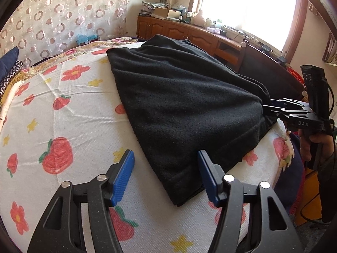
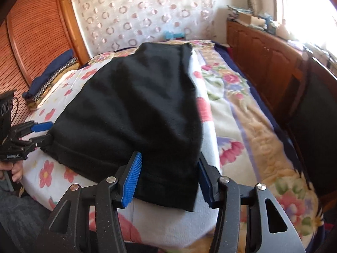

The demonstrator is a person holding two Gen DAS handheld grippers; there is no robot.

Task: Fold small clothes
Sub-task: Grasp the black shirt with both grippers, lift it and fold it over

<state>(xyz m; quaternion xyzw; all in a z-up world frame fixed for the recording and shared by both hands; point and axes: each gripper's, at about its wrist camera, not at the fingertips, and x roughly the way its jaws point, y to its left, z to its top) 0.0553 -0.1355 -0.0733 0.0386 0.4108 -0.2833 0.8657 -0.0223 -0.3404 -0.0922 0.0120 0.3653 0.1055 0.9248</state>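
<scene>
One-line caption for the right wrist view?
Open right gripper straddles the near corner of a black fleece garment lying on a flowered bedspread; left gripper at its far-left corner.

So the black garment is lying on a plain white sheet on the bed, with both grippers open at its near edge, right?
Not plain: the sheet is white with red flowers and strawberries, as the left wrist view shows. The black garment does lie on it, with the left gripper and right gripper open at its near edge.

A white bedsheet printed with red strawberries and yellow stars (image 1: 63,109) covers the near bed. Beyond it lies a cream floral blanket (image 2: 248,113). At far left sit folded navy and patterned cloths (image 2: 50,73). A cluttered brown wooden cabinet (image 1: 179,31) stands under the bright window (image 1: 248,6), beside a circle-patterned sheer curtain (image 1: 63,14).
</scene>
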